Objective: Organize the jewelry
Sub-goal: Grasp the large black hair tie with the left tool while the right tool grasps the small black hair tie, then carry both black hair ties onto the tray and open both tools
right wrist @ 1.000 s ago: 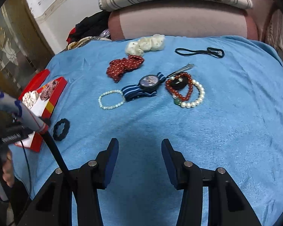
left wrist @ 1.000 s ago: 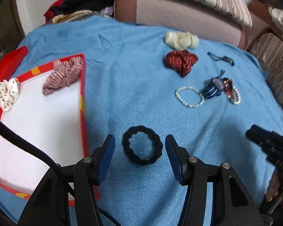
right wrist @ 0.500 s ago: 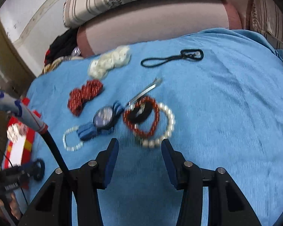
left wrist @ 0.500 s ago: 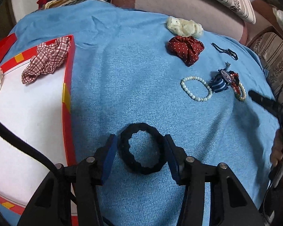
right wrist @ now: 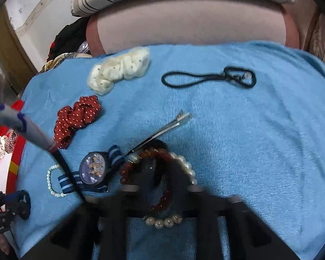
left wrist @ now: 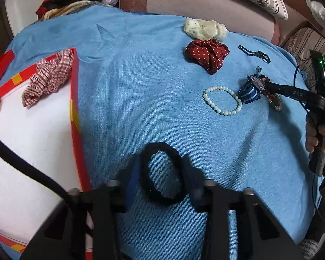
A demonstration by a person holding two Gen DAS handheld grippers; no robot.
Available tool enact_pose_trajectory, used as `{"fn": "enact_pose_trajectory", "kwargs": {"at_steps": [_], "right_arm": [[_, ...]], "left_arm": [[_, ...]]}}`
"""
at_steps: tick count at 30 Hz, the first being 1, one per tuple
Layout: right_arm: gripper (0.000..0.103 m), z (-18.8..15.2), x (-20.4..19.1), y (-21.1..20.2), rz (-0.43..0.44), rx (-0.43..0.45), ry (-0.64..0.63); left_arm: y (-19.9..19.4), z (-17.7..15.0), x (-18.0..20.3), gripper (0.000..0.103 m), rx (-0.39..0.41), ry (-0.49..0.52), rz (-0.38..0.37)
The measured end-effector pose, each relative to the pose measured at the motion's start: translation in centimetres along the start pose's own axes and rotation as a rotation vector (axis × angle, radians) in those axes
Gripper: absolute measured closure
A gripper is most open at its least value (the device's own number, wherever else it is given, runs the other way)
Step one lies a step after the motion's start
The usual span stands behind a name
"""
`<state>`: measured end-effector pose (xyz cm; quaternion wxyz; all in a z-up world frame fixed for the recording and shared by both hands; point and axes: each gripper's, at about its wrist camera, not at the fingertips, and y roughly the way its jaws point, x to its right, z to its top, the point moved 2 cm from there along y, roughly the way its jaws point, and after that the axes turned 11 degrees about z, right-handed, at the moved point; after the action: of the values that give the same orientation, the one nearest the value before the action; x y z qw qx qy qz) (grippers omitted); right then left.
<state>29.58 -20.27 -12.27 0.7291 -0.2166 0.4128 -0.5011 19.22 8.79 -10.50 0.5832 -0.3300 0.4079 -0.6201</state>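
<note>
Blue blanket (left wrist: pixel 140 108) covers the surface. One red-rimmed tray (left wrist: pixel 75 117) at its left edge holds two scrunchies; two more lie loose, cream (right wrist: pixel 119 69) and red dotted (right wrist: pixel 75 119). One watch (right wrist: pixel 93 171). Left gripper (left wrist: pixel 161 173) pinches the black hair tie (left wrist: pixel 162 199), which rests on the blanket. Right gripper (right wrist: pixel 160 173), blurred, straddles the red bead bracelet (right wrist: pixel 160 203); closure unclear.
</note>
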Motion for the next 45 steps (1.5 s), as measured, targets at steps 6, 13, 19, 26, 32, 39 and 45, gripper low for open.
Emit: {"fn": "enact_pose_trajectory", "kwargs": {"at_steps": [6, 13, 19, 26, 32, 39, 45], "right_arm": [[0.098, -0.7, -1.1, -4.0, 0.033, 0.063, -0.008], [0.098, -1.9, -3.0, -9.7, 0.091, 0.121, -0.004], [0.098, -5.2, -4.2, -13.2, 0.159, 0.112, 0.017], [0.098, -9.2, -5.1, -15.1, 0.162, 0.083, 0.018], [0.098, -9.5, -9.4, -14.3, 0.19, 0.054, -0.068], [0.098, -8.4, -17.9, -10.7, 0.274, 0.009, -0.201], [0.098, -7.4, -25.6, -6.2, 0.332, -0.032, -0.291]], "left_arm": [[-1.4, 0.1, 0.5, 0.096, 0.009, -0.045, -0.032], [-6.1, -0.4, -0.1, 0.096, 0.067, -0.084, -0.068], [-9.3, -1.8, -1.0, 0.096, 0.104, -0.108, -0.076], [-10.8, -3.7, -1.7, 0.096, 0.116, -0.13, -0.086], [-11.6, -4.9, -4.2, 0.096, 0.125, -0.179, -0.058], [-12.0, -6.3, -11.9, 0.096, 0.12, -0.291, 0.06], [-10.6, -7.2, -19.5, 0.096, 0.086, -0.389, 0.186]]}}
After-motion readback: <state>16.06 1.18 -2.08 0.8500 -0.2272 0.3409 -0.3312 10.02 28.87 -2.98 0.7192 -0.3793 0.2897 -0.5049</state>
